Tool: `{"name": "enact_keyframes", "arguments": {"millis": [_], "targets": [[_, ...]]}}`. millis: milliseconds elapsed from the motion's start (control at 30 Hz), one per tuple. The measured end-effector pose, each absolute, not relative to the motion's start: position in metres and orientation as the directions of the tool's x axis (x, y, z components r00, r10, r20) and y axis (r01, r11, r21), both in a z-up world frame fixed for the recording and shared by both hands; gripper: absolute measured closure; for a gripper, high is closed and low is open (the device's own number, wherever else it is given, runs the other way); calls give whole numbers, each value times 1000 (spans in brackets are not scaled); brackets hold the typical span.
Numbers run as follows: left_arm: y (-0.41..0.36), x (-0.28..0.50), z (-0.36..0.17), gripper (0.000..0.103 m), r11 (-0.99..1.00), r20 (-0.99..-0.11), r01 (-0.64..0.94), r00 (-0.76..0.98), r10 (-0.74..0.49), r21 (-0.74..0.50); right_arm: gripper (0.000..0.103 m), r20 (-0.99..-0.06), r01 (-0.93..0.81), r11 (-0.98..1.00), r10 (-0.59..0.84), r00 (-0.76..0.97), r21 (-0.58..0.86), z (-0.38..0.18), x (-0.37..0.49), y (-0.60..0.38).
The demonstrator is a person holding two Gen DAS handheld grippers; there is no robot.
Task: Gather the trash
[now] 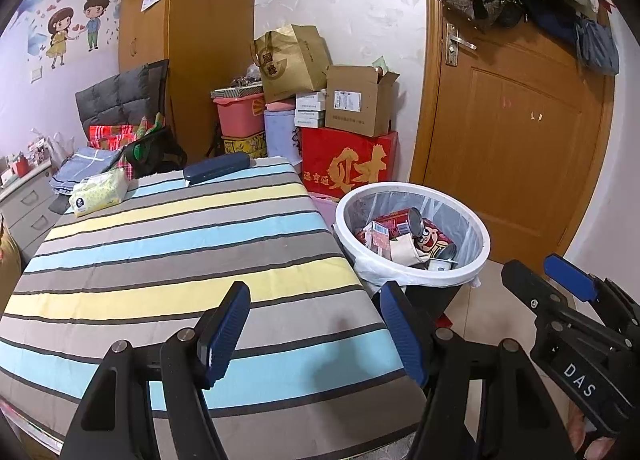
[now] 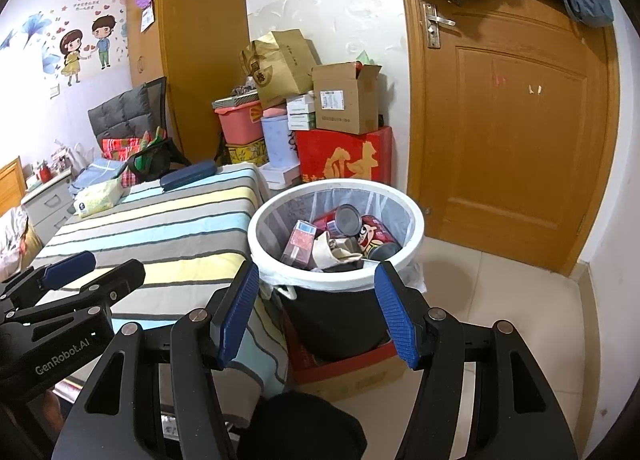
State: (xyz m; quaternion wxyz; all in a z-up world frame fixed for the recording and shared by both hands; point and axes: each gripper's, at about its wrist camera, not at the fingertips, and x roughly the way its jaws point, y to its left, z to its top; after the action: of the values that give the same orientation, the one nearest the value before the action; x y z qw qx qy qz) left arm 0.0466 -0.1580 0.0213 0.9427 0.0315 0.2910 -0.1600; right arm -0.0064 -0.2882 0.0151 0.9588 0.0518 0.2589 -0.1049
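A white-rimmed trash bin (image 1: 478, 260) (image 2: 412, 244) with a plastic liner stands on the floor beside the striped table (image 1: 180, 256) (image 2: 168, 228). It holds red cans (image 1: 404, 220) (image 2: 376, 234), a small carton (image 2: 302, 242) and crumpled paper (image 1: 406, 248). My left gripper (image 1: 316, 332) is open and empty over the table's near right corner. My right gripper (image 2: 316, 312) is open and empty, just in front of the bin. The right gripper also shows in the left wrist view (image 1: 540, 276), and the left one in the right wrist view (image 2: 96, 268).
A tissue pack (image 1: 100, 192) (image 2: 98, 198) and a dark blue case (image 1: 216, 167) (image 2: 188, 175) lie at the table's far end. Boxes, a paper bag and a red carton (image 1: 348, 164) are stacked against the wall. A wooden door (image 1: 516, 132) stands behind the bin.
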Motion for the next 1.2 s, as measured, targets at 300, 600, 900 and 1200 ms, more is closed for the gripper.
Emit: {"name": "enact_keyframes", "arguments": {"millis": [300, 600, 900, 1200], "targets": [[-156, 46, 22, 36, 947, -559, 319, 780, -282, -34, 41, -507, 226, 973, -171, 845, 48, 15, -7, -288], [-156, 45, 23, 36, 948, -558, 316, 780, -282, -36, 41, -507, 228, 972, -171, 845, 52, 16, -8, -289], [-156, 44, 24, 36, 950, -557, 311, 783, -278, -37, 41, -505, 229, 972, -171, 846, 54, 15, -8, -289], [-154, 45, 23, 36, 949, -557, 312, 782, -279, -36, 41, -510, 228, 972, -168, 844, 56, 13, -8, -289]]}}
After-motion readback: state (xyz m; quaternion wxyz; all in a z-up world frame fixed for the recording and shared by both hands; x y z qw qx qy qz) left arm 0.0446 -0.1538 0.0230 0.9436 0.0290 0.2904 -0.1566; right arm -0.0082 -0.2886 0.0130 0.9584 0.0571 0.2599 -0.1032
